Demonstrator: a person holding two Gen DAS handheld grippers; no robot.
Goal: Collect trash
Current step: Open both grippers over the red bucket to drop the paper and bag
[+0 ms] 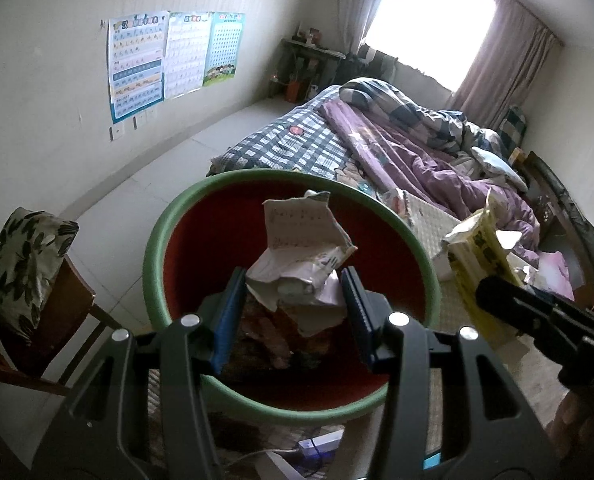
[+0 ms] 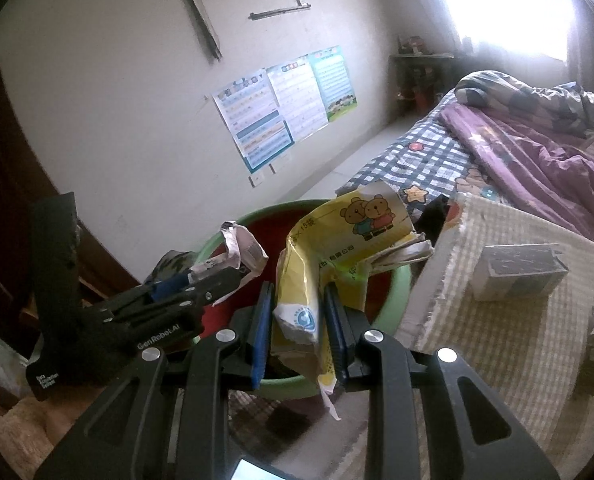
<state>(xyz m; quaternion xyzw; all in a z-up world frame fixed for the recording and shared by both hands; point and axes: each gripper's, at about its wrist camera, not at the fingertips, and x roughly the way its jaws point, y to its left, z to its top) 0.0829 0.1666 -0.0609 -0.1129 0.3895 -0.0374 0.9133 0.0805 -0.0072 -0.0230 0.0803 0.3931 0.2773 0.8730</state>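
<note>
Both tongs are hovering over the green bin (image 1: pixel 153 264), the left tongs (image 1: pixel 293 308) pinching crumpled paper (image 1: pixel 301 248) and the right tongs (image 2: pixel 299 332) clamping a yellow wrapper (image 2: pixel 317 264), while only the right view is showing a small box (image 2: pixel 517 272) on the mat (image 2: pixel 497 340).

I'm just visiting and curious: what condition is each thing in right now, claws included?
Left claw: shut on crumpled white paper, above the bin.
Right claw: shut on yellow bear packet, at the bin's rim.
Green bin: upright, open, some trash at the bottom.
Bed: unmade, quilts rumpled.
Grey box: lying on the woven mat.
</note>
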